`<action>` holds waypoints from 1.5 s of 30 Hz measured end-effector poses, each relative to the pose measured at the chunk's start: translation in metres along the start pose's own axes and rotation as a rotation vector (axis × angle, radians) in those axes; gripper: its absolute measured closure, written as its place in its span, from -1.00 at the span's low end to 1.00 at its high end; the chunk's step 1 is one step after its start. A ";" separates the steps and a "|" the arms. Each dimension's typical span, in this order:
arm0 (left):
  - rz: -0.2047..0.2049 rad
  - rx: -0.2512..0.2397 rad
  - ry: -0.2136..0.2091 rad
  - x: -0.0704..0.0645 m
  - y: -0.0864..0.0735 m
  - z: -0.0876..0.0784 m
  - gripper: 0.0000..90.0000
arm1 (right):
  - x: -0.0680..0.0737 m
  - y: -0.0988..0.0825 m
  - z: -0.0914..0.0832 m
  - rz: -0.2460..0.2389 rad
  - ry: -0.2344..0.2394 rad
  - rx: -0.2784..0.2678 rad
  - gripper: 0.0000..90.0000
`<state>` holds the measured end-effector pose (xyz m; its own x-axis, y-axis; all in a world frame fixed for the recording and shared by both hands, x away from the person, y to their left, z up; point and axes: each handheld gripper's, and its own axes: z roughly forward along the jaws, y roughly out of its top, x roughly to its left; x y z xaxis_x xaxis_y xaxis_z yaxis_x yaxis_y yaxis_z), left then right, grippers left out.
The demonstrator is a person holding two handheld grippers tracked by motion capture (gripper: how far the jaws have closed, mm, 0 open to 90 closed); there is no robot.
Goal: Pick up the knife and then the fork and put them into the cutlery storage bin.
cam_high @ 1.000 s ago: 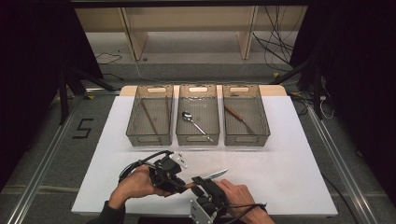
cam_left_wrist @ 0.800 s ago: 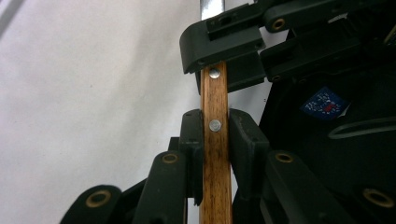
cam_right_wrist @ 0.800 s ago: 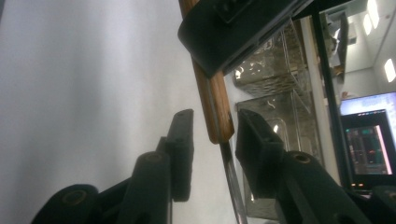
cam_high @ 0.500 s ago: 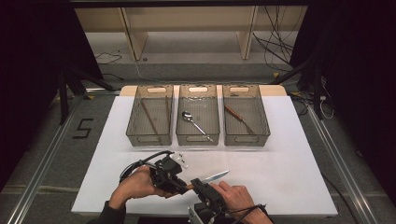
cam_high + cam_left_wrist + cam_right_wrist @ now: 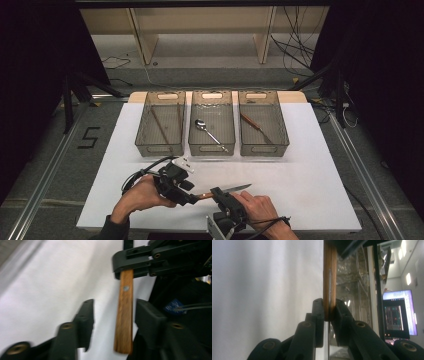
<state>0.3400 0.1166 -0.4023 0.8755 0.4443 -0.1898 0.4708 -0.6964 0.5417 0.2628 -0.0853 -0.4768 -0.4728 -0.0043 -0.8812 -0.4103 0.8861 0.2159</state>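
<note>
A knife with a wooden handle (image 5: 204, 195) and a steel blade (image 5: 236, 188) hangs just above the white table near its front edge. In the high view my right gripper (image 5: 217, 192) grips it where handle meets blade. In the right gripper view my right gripper (image 5: 329, 303) has just been closing and its pads press both sides of the handle (image 5: 329, 277). My left gripper (image 5: 192, 199) sits at the handle's free end. Its jaws (image 5: 113, 312) have just been opening and stand apart around the handle (image 5: 125, 315) without pressing it.
Three clear bins stand in a row at mid-table: the left bin (image 5: 145, 131) holds chopsticks, the middle bin (image 5: 231, 125) a spoon (image 5: 207, 131), the right bin (image 5: 280, 126) a brown-handled utensil (image 5: 254, 124). White table (image 5: 310, 180) spreads out to the right of my hands.
The left gripper's jaws have come apart off the knife handle. The right gripper has tightened on the handle. Both hands have stayed in place.
</note>
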 end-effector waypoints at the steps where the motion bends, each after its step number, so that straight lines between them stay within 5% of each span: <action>1: -0.005 -0.014 0.005 0.001 -0.001 -0.003 0.00 | -0.002 -0.002 0.000 -0.002 -0.004 0.002 0.80; 7: -0.045 -0.081 0.027 0.013 -0.010 -0.018 -0.15 | -0.011 -0.013 -0.002 0.037 0.011 0.039 0.80; 15: -0.081 -0.209 0.094 0.021 -0.021 -0.039 -0.36 | -0.035 -0.035 -0.004 0.167 0.037 0.067 0.80; 18: -0.086 -0.251 0.116 0.021 -0.026 -0.042 -0.40 | -0.052 -0.046 -0.005 0.251 0.062 0.090 0.80; 27: -0.118 -0.308 0.149 0.020 -0.042 -0.029 -0.45 | -0.121 -0.087 0.003 0.661 0.165 0.136 0.80; 34: -0.136 -0.352 0.157 0.019 -0.056 -0.020 -0.46 | -0.157 -0.111 0.015 0.916 0.264 0.139 0.80; 40: -0.171 -0.424 0.178 0.022 -0.069 -0.018 -0.49 | -0.182 -0.129 0.026 1.060 0.304 0.152 0.80; 45: -0.187 -0.431 0.193 0.025 -0.076 -0.013 -0.50 | -0.198 -0.141 0.035 1.113 0.315 0.168 0.80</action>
<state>0.3245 0.1881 -0.4379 0.7254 0.6636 -0.1830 0.4942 -0.3170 0.8095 0.4419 -0.1933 -0.3477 -0.6888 0.7191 -0.0918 0.4495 0.5230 0.7242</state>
